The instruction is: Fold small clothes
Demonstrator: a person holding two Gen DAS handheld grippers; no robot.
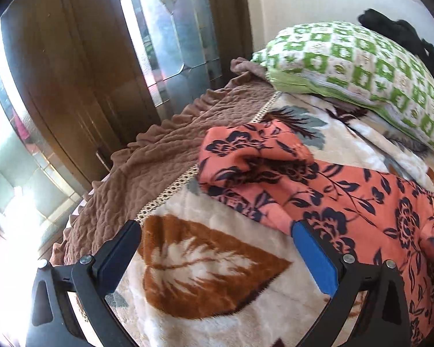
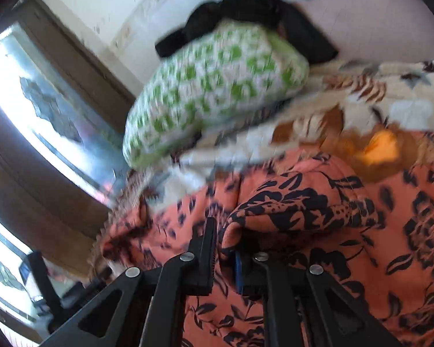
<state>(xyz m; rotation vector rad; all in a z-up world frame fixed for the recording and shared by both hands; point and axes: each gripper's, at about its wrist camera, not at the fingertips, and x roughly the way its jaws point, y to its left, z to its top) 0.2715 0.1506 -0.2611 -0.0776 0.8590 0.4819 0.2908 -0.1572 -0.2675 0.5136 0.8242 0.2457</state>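
I see the right gripper (image 2: 227, 248) clamped on the garment (image 2: 318, 211); the left gripper (image 1: 217, 228) gapes above the blanket (image 1: 205, 263).

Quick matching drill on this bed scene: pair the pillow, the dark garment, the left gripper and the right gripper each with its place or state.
Things:
1. green-and-white pillow
2. black garment
3. left gripper
4. right gripper

States:
A. shut on the coral floral garment
B. open, nothing between its fingers, over the leaf-print blanket
C. lies at the head of the bed, on the blanket
D. heaped behind the pillow, against the wall

Pairs: 1-C, 2-D, 3-B, 4-A
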